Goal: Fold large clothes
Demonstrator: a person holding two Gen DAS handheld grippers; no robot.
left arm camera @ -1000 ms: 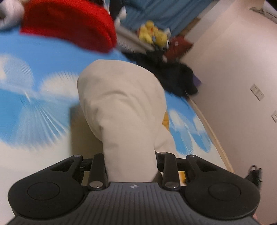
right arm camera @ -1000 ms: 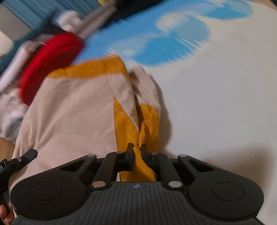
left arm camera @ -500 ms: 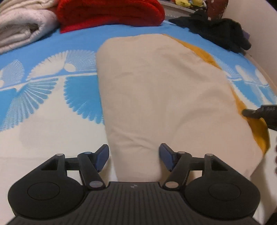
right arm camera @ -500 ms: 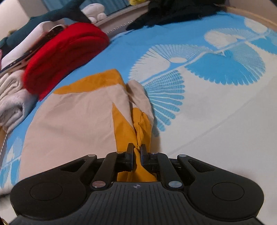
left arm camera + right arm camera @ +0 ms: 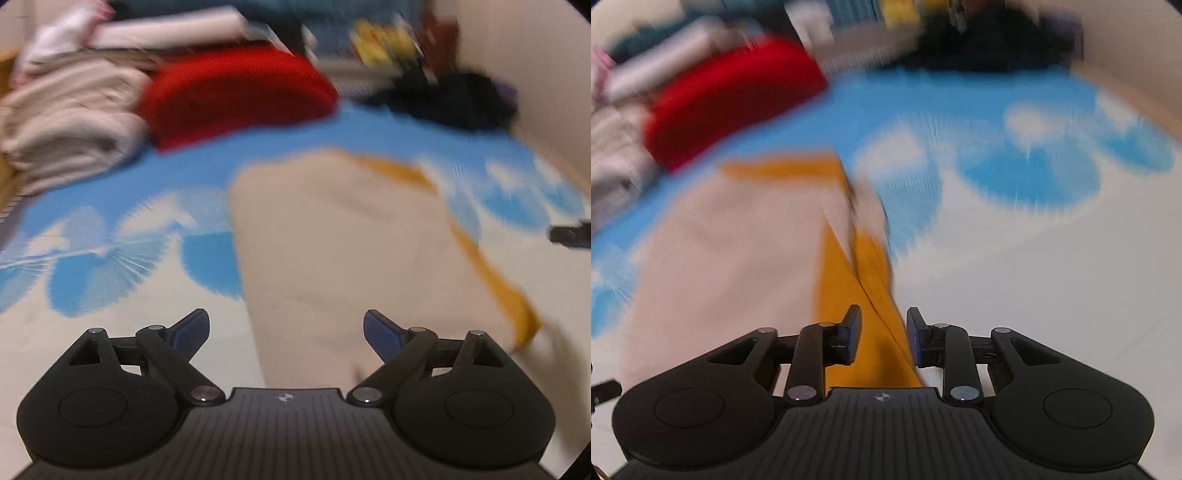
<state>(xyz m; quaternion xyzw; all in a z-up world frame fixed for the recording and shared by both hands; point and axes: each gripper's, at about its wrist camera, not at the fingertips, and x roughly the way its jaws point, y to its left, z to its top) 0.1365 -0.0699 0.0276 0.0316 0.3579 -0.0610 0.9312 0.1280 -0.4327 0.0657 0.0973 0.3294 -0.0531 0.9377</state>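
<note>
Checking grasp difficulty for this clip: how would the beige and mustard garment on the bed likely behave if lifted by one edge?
The beige and mustard garment lies flat in soft folds, so it would probably drape limply rather than hold shape. It looks thin, so likely light. Its mustard edge between the right gripper open jaws may slide out unless pinched firmly.

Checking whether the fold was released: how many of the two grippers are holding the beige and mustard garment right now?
0. The left gripper is open wide over the beige and mustard garment; the right gripper is open with the mustard edge lying loose between its fingers.
</note>
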